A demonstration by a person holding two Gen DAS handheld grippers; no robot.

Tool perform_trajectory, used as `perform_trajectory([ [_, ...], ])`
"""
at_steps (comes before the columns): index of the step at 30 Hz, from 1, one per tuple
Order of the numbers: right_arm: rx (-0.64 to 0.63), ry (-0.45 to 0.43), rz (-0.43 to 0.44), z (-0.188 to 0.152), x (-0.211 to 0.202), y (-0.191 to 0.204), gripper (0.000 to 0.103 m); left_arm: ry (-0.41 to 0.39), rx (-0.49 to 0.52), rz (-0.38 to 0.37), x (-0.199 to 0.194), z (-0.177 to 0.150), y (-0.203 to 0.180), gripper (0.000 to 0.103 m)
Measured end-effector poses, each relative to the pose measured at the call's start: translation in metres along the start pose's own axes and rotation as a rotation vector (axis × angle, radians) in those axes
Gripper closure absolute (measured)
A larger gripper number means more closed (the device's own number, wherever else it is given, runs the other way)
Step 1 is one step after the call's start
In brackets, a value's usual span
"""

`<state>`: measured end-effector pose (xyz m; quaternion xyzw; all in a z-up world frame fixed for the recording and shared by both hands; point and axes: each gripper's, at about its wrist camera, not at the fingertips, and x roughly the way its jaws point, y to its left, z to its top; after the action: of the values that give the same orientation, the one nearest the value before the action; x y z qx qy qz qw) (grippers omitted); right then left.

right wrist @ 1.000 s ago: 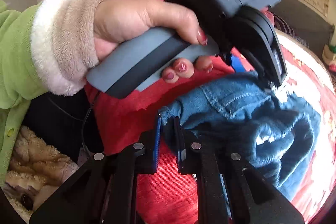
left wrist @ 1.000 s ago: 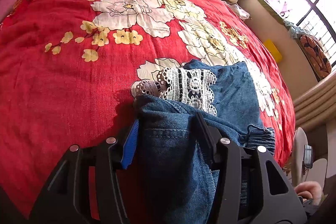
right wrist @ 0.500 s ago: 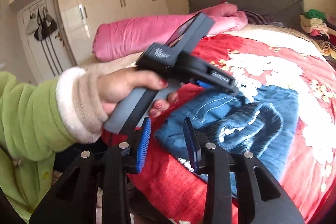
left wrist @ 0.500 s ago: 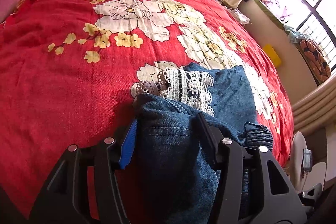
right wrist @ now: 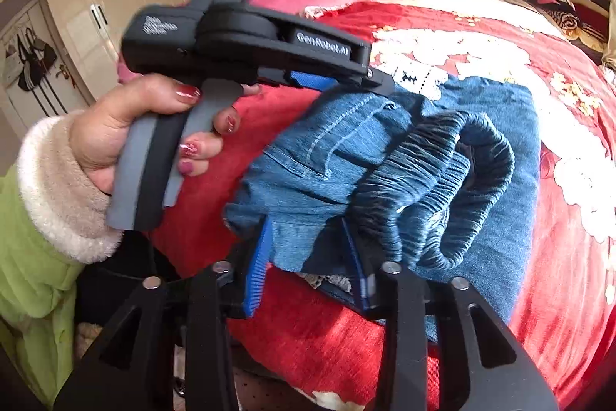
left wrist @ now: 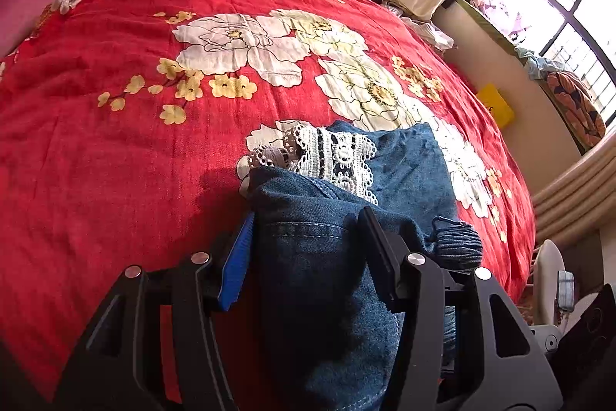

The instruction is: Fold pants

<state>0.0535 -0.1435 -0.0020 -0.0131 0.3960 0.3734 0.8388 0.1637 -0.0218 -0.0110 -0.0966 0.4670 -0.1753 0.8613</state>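
Denim pants (left wrist: 331,257) lie bunched near the edge of a bed covered by a red floral bedspread (left wrist: 115,160), and every position here is read from that bundle. The left gripper (left wrist: 304,249) reaches in over its near corner with jaws spread wide, a thick fold of denim sitting between them but not visibly pinched. The right gripper (right wrist: 304,249) meets the bundle at its opposite near corner, jaws likewise parted, a flap of cloth hanging between the blue pads with no sign of squeeze. The gathered elastic waistband (right wrist: 442,180) humps up just beside the right gripper's jaws; the white lace trim (left wrist: 331,156) peeks out beyond the left gripper's fold. The bundle's long axis runs away from both tools toward the bed's middle. Both are equally close, so the next fold likely needs both to clamp together.
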Motion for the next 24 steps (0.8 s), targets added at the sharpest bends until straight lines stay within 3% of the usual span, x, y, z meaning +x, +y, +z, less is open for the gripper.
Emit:
perform_trajectory([
  [6,0.000,-0.054,-0.018,0.001,-0.020,0.002,0.049,-0.021,-0.002,-0.006,-0.010,-0.002,-0.005,0.053],
  [11,0.034,-0.121,-0.065,0.005,-0.039,-0.009,0.030,-0.044,0.003,-0.016,-0.024,-0.004,-0.011,0.048],
  [20,0.151,-0.189,-0.144,0.006,-0.064,-0.043,0.023,-0.109,0.055,0.019,-0.054,-0.015,-0.032,0.038],
  [24,0.191,-0.204,-0.178,0.002,-0.072,-0.054,0.020,-0.134,0.055,0.036,-0.065,-0.024,-0.032,0.029],
])
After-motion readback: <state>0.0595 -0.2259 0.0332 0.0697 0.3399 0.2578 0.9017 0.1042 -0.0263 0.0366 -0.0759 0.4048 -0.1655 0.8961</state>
